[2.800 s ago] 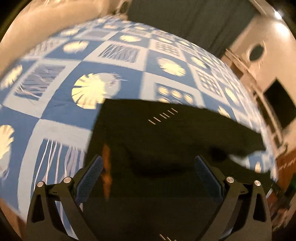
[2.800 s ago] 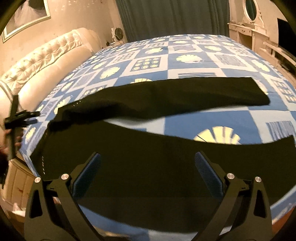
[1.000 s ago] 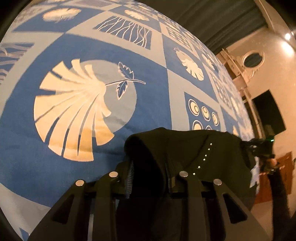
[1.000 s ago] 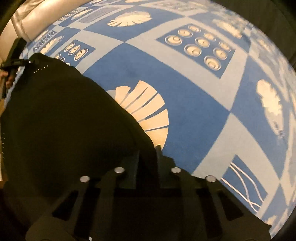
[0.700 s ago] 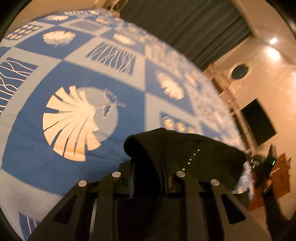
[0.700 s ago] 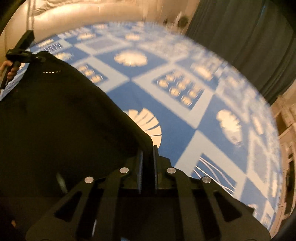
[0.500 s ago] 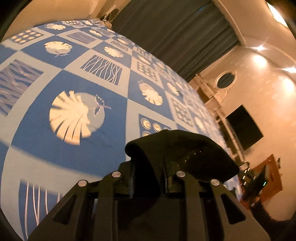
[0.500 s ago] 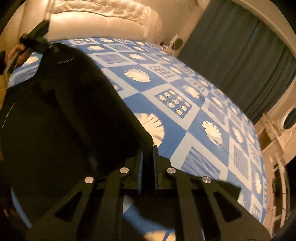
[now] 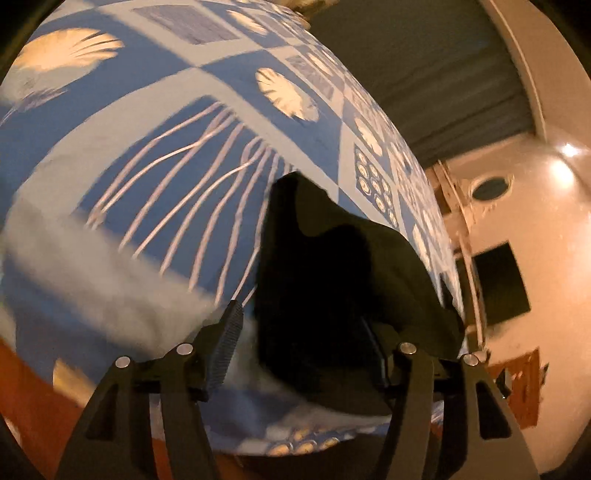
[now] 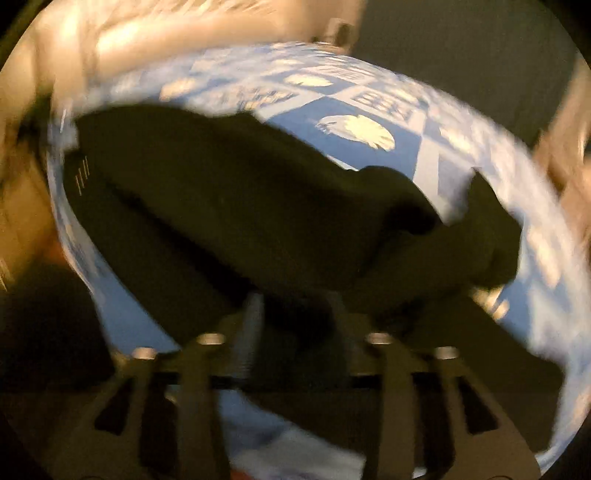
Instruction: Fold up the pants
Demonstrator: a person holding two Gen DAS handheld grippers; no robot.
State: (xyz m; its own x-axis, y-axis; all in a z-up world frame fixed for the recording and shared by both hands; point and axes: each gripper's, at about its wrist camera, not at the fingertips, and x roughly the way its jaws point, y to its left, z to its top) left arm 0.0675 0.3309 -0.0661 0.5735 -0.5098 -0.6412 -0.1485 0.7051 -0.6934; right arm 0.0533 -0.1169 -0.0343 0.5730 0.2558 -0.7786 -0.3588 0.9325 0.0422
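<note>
The black pants (image 10: 236,206) lie in a bunched, partly doubled-over heap on the blue-and-white patterned bedspread (image 10: 424,158). In the left wrist view the pants (image 9: 332,266) rise as a dark mound between and beyond my fingers. My left gripper (image 9: 303,350) is open; the left finger (image 9: 225,343) is clear of the cloth, and the cloth drapes over the right finger. My right gripper (image 10: 295,332) has its jaws apart with pants fabric lying between them; the view is blurred by motion.
The bedspread (image 9: 147,166) fills the left wrist view, with its near edge low in frame. A padded cream headboard (image 10: 184,33) is at the far left. Dark curtains (image 9: 424,66) hang beyond the bed. A dark screen (image 9: 502,284) hangs on the wall to the right.
Both grippers were shut on the pants and lifting them; now both have opened and the pants have dropped in a heap on the bed. Both cameras have swung.
</note>
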